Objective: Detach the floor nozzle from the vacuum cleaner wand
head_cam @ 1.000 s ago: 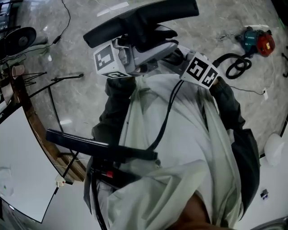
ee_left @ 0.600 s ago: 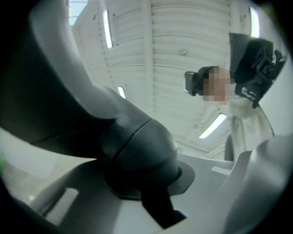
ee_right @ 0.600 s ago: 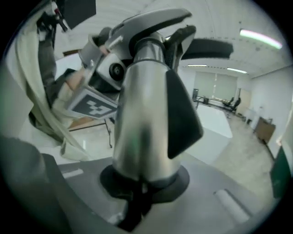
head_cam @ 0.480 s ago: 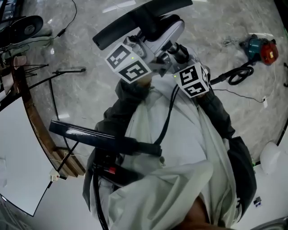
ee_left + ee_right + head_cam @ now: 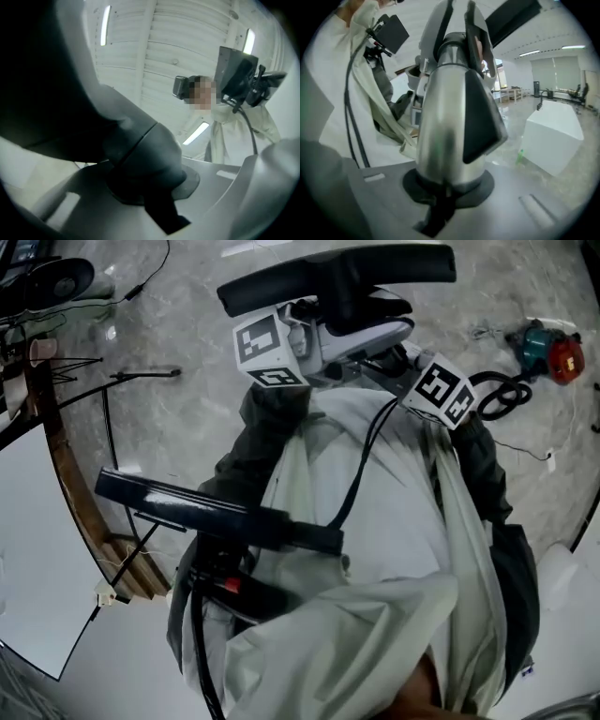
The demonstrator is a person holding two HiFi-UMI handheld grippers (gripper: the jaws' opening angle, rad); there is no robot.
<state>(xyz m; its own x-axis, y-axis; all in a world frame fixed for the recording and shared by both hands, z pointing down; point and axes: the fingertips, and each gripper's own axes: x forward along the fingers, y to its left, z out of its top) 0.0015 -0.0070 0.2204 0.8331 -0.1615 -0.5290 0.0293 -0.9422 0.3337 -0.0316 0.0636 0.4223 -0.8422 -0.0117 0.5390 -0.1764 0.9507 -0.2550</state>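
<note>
Holding the long black nozzle (image 5: 337, 277) up over the grey floor (image 5: 187, 427), squeezing its dark neck in the left gripper (image 5: 154, 197) and the shiny silver wand (image 5: 445, 126) in the right gripper (image 5: 450, 192), showing the whole nozzle only in the head view and the wand up close only in the right gripper view.

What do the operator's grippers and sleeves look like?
Both light grey: left gripper, right gripper, each bearing a white cube with black square markers. A black cable runs down the chest. Dark sleeves under a pale garment.
</note>
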